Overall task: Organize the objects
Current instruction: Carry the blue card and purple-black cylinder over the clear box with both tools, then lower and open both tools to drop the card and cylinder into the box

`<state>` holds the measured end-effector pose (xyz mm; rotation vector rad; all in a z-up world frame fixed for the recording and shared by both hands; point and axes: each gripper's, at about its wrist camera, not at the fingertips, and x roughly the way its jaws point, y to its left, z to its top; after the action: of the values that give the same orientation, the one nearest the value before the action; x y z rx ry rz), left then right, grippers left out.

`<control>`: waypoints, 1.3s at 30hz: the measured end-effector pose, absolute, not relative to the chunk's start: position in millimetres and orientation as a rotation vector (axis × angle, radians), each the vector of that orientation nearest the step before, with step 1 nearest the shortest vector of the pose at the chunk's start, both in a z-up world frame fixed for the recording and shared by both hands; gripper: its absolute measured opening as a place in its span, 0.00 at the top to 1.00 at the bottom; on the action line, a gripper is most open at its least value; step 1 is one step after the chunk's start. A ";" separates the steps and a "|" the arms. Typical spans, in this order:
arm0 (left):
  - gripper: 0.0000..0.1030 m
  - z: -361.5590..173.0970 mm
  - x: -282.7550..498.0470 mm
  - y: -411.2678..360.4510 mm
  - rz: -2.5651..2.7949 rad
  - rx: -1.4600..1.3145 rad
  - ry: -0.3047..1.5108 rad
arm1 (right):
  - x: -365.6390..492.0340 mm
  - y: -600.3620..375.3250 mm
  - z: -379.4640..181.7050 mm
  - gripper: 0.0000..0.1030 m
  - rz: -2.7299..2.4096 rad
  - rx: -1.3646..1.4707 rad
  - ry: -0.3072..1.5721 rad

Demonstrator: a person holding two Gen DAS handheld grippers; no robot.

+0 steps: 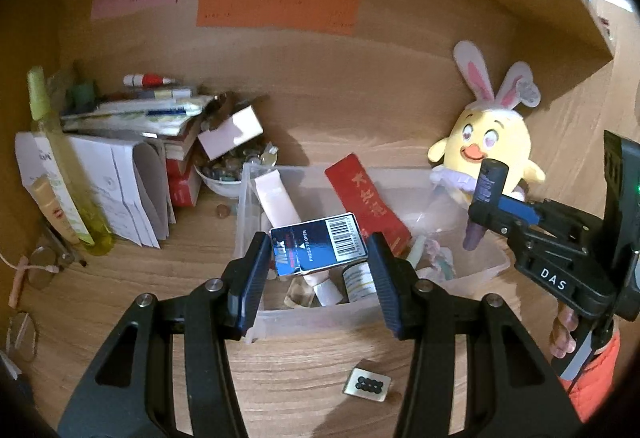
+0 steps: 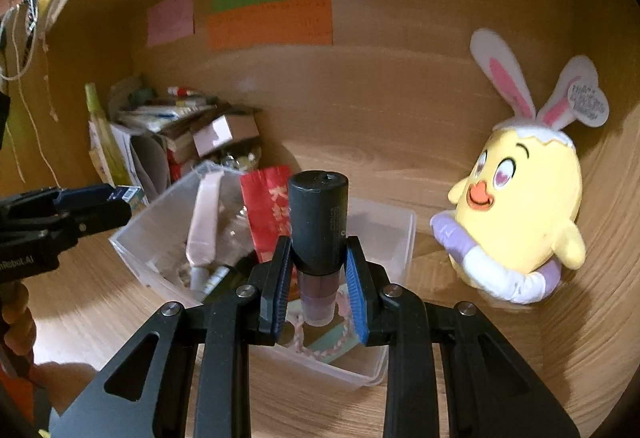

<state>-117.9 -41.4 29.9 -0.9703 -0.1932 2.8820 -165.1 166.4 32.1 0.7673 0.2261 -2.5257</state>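
My left gripper (image 1: 320, 250) is shut on a small dark blue box (image 1: 318, 248) with a barcode, held above the near end of a clear plastic bin (image 1: 248, 197). My right gripper (image 2: 318, 270) is shut on an upright cosmetic bottle (image 2: 319, 226) with a dark cap and purple body, hanging over the same clear bin (image 2: 404, 234). In the left wrist view the right gripper (image 1: 486, 213) shows at the right with that bottle (image 1: 484, 193). The bin holds a pink tube (image 1: 278, 201), a red packet (image 1: 370, 205) and other small items.
A yellow chick plush (image 2: 520, 213) with bunny ears sits right of the bin. Papers, books, a green bottle (image 1: 60, 161) and a bowl of stones (image 1: 228, 165) crowd the left. A small tile (image 1: 367, 384) lies on the wooden desk. Coloured notes hang on the back wall.
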 end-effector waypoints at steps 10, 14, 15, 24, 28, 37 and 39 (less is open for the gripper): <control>0.52 0.2 -143.9 -40.9 2.766 -1.102 -0.259 | -183.9 162.0 13.6 0.77 -2.537 0.855 0.258; 0.52 -5.8 -147.7 -36.8 2.772 -1.121 -0.237 | -192.4 156.8 4.9 0.77 -2.537 0.899 0.285; 0.52 -6.8 -148.4 -36.3 2.771 -1.125 -0.236 | -193.7 155.8 3.4 0.77 -2.539 0.905 0.294; 0.52 -11.6 -153.1 -33.3 2.790 -1.147 -0.192 | -197.6 148.4 -7.5 0.77 -2.519 0.954 0.338; 0.52 -11.5 -152.5 -29.3 2.792 -1.147 -0.166 | -196.5 145.2 -10.0 0.77 -2.505 0.961 0.353; 0.46 -4.7 -145.6 -28.1 2.799 -1.128 -0.159 | -191.8 149.7 -5.2 0.63 -2.500 0.949 0.341; 0.43 -0.6 -141.2 -28.4 2.808 -1.110 -0.161 | -190.7 152.4 -1.7 0.62 -2.501 0.942 0.321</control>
<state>-141.2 -28.4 -0.6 -1.1102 -0.1613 2.8080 -190.7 152.4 -1.7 0.9420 0.3208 -2.5011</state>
